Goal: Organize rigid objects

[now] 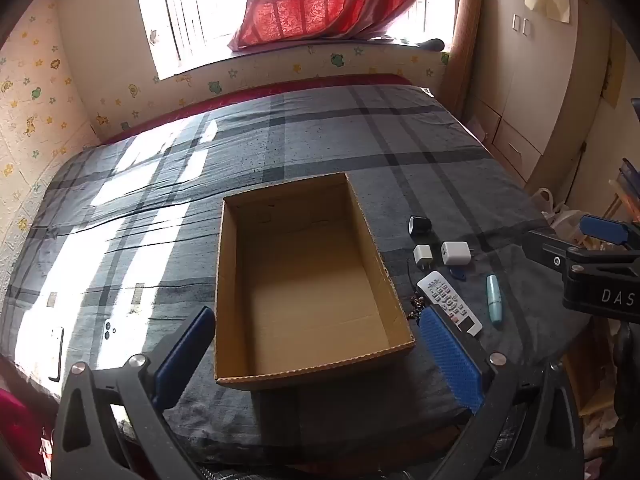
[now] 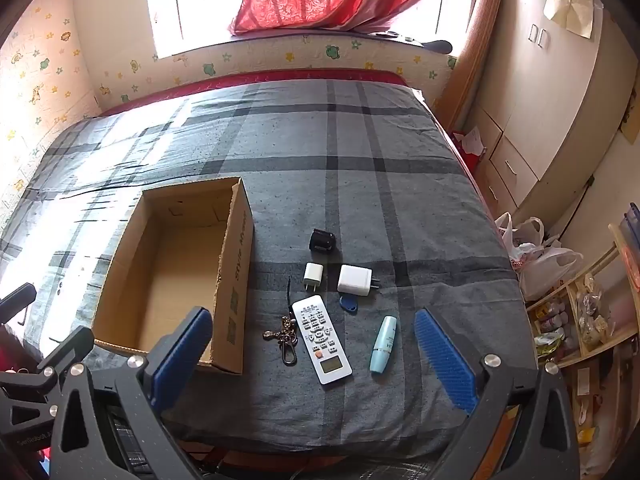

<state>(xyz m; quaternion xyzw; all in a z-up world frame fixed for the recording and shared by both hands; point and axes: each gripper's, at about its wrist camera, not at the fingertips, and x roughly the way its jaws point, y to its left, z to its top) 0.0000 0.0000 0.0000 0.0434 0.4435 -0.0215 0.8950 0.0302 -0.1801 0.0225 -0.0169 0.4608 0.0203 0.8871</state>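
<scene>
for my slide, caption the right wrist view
Open gripper over remote, keys and chargers beside an empty box.

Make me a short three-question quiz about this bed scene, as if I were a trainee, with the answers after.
1. True or false: the cardboard box already holds some items.
2. Which lies nearest the box: A) keychain, B) light blue tube, C) larger white charger?
3. Fill in: the white remote lies between the keychain and the ____.

Key
1. False; its floor is bare.
2. A.
3. Light blue tube.

Extra note: both the left hand-held gripper and the right hand-held gripper are open and hold nothing.
</scene>
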